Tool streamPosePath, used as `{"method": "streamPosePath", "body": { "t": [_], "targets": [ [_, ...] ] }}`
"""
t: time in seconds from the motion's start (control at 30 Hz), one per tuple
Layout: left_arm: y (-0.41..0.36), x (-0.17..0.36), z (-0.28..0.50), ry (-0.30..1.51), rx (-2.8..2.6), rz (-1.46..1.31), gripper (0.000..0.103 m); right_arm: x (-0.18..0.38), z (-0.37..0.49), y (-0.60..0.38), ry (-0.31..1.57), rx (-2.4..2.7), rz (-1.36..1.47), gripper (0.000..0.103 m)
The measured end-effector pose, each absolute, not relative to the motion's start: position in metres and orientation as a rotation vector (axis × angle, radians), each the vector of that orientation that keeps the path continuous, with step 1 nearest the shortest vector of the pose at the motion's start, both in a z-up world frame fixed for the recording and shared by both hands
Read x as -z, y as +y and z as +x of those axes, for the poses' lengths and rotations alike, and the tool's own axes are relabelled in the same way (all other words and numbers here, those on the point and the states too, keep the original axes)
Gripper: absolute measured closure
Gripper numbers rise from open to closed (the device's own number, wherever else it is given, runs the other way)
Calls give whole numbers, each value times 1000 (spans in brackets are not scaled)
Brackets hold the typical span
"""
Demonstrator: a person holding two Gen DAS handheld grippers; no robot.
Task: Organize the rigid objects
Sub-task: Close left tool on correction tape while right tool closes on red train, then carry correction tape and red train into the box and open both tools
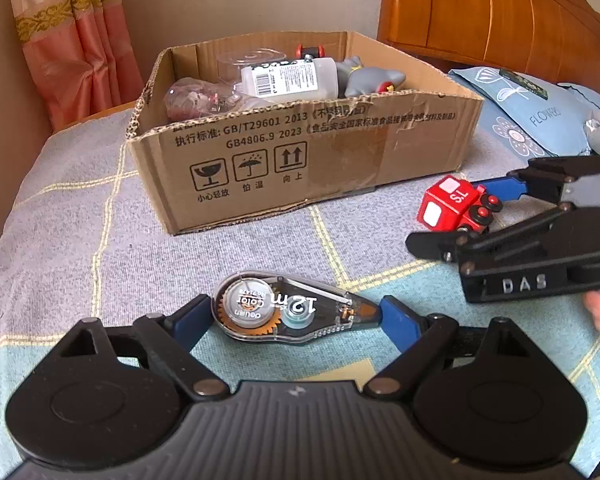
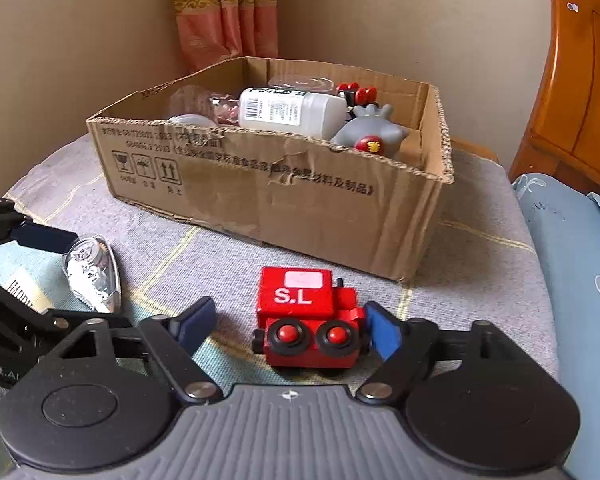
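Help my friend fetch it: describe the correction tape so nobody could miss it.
On the bed, in front of the cardboard box, it lies flat between the left gripper's fingers. The correction tape is a clear teardrop case marked "12m", unlike the red toy train nearby.

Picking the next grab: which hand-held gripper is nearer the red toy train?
Right. The right hand-held gripper straddles the red toy train, one pad touching; the left hand-held gripper sits off beside it, around the correction tape.

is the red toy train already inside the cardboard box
No, the red toy train sits on the bedspread in front of the cardboard box, between the right gripper's fingers.
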State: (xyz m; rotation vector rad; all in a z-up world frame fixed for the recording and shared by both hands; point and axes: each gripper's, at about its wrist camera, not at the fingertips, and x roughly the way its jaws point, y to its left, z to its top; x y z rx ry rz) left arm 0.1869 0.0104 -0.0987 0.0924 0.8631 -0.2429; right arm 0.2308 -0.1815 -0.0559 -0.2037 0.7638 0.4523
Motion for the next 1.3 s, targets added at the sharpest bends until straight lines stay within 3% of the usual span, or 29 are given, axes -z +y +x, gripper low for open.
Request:
{"method": "streamPosePath", "body": {
  "t": [0.23,0.8,1.3],
  "targets": [
    [11,98,191,865,246,81,13,54,232,-183,763,-438,-205,42],
    [13,96,192,863,278,74,14,50,231,-177,791,-447,-246,42],
    [12,68,182,916,408,239,14,31,210,-188,858,-540,-297,44]
  ]
}}
